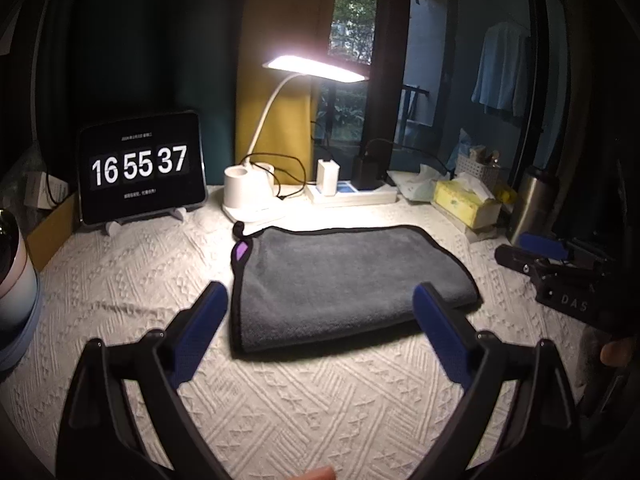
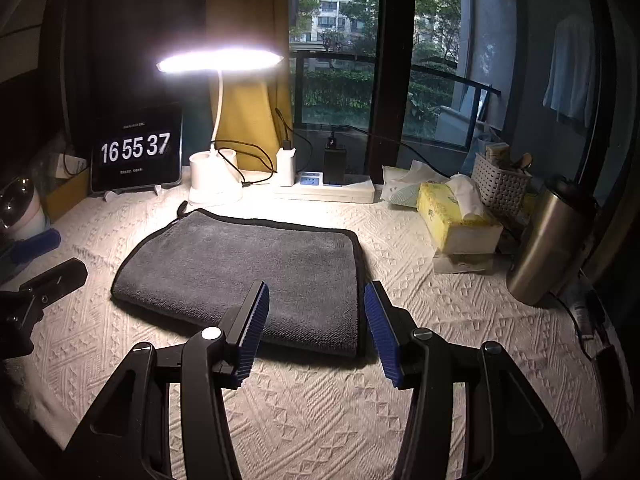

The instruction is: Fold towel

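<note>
Towel [image 1: 344, 284] folded flat | left claw [image 1: 320, 304] agape | right claw [image 2: 316, 304] agape

A lived-in home, most likely a bedroom corner by a balcony. My work surface is a table under a white textured cloth [image 2: 320, 420]. At 12 o'clock a lit desk lamp [image 2: 218, 60] stands before a mustard curtain [image 2: 248, 112]; at 11 o'clock a tablet [image 2: 136, 150] shows a clock reading 16 55 37. A power strip [image 2: 332, 190] holds chargers, and at 2 o'clock sit a yellow tissue box [image 2: 452, 220] and steel flask [image 2: 548, 240]. Beyond the glass, a balcony railing [image 2: 440, 74], trees, apartment blocks; a pale shirt [image 2: 568, 72] hangs at 2 o'clock.
</note>
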The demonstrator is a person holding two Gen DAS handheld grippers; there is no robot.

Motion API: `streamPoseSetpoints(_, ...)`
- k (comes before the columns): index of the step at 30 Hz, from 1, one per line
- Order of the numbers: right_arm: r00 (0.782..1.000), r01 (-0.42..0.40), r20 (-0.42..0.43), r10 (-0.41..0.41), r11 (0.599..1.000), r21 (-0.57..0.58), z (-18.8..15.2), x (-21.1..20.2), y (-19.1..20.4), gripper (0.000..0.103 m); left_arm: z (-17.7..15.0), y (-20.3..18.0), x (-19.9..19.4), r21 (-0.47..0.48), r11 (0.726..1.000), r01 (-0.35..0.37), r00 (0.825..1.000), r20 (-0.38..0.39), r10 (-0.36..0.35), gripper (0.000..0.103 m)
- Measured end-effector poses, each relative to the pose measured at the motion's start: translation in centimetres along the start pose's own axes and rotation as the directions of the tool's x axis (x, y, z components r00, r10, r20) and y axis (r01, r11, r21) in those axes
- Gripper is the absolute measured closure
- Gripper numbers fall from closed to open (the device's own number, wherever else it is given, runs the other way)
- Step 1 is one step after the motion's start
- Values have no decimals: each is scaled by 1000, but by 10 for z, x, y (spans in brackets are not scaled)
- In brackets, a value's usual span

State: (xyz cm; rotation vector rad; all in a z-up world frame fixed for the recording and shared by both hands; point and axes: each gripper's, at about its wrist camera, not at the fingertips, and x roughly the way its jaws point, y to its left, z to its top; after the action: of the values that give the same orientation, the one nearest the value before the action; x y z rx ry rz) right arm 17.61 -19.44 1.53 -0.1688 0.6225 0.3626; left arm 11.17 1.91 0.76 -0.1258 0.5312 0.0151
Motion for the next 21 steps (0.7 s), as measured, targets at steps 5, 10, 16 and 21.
streamPoseSetpoints(5,1000,-14,18,14,1000,-14,-6,-7,4,50,-8,-3,-10,11,1000,-16,999,32,15,8)
streamPoseSetpoints(10,999,-8,43,9,1000,-22,-12,-16,8,50,-15,-4,-16,9,1000,-20,999,47,19,8)
streamPoseSetpoints(16,996,-7,85,9,1000,-30,-22,-28,10,50,-20,-8,-22,15,1000,-26,997,72,25,8)
streamPoseSetpoints(21,993,-12,114,17,999,-43,-28,-39,15,50,-25,-11,-30,15,999,-30,994,101,28,8)
